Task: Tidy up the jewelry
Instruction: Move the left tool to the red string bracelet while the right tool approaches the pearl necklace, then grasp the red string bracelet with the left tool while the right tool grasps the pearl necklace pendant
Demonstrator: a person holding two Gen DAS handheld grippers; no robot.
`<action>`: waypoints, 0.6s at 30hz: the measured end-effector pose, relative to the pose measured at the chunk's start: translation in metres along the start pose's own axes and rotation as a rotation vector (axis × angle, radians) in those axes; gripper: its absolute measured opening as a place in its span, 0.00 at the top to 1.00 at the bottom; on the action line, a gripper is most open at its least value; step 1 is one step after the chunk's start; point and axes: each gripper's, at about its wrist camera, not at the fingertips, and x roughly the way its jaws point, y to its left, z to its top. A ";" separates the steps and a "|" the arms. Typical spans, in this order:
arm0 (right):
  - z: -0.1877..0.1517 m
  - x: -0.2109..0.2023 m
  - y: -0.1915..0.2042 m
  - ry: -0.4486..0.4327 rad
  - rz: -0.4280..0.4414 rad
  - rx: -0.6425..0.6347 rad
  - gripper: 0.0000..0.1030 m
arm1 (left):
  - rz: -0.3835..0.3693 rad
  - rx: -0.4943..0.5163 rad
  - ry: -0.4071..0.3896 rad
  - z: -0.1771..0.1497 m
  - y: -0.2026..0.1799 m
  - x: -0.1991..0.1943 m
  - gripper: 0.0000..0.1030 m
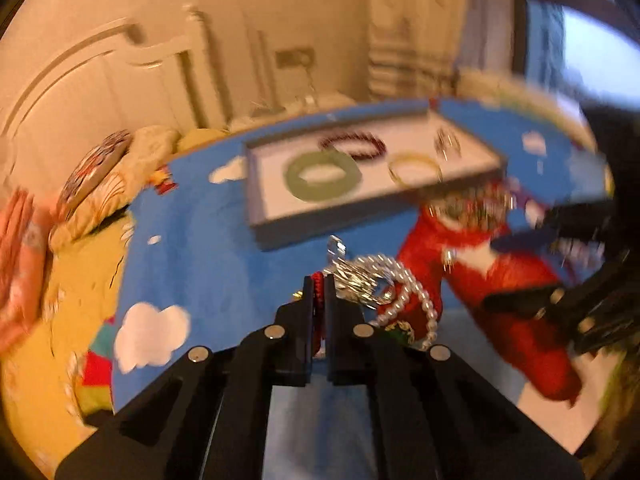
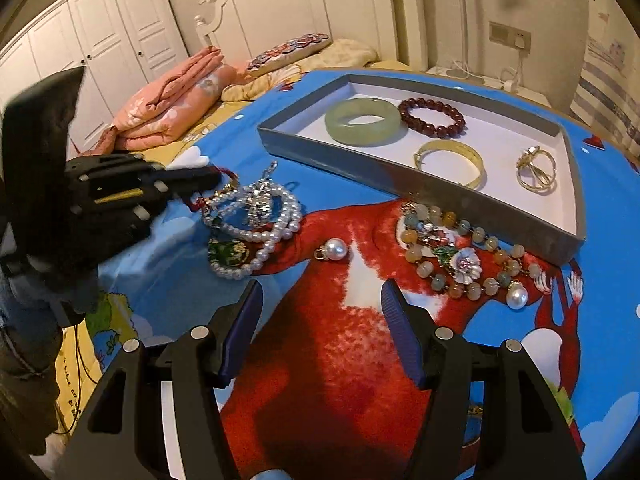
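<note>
My left gripper (image 1: 318, 288) is shut on a red cord (image 1: 318, 284) at the edge of a tangle of pearl necklace (image 1: 416, 300) and silver chain; it also shows in the right wrist view (image 2: 212, 178). My right gripper (image 2: 322, 308) is open and empty above the red print of the cloth. A grey tray (image 2: 320, 146) holds a green jade bangle (image 2: 362, 120), a dark red bead bracelet (image 2: 432, 117), a gold bangle (image 2: 450, 162) and gold rings (image 2: 536, 174). A coloured bead necklace with a flower pendant (image 2: 460, 258) and a single pearl earring (image 2: 334, 250) lie in front of the tray.
The jewelry lies on a blue cartoon cloth (image 2: 600, 208) over a bed. A folded pink blanket (image 2: 172, 96) and pillows lie at the back left. A white headboard and wardrobe stand behind. The left wrist view is motion-blurred.
</note>
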 end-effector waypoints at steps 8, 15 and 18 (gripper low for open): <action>0.016 0.009 0.022 -0.008 0.066 -0.052 0.52 | 0.032 -0.180 -0.079 -0.023 0.029 -0.051 0.96; 0.045 0.036 0.039 0.000 0.082 -0.107 0.66 | 0.023 -0.241 0.003 -0.053 0.038 -0.024 0.96; 0.052 0.046 0.038 0.015 0.072 -0.100 0.66 | 0.012 -0.273 0.012 -0.059 0.043 -0.017 0.96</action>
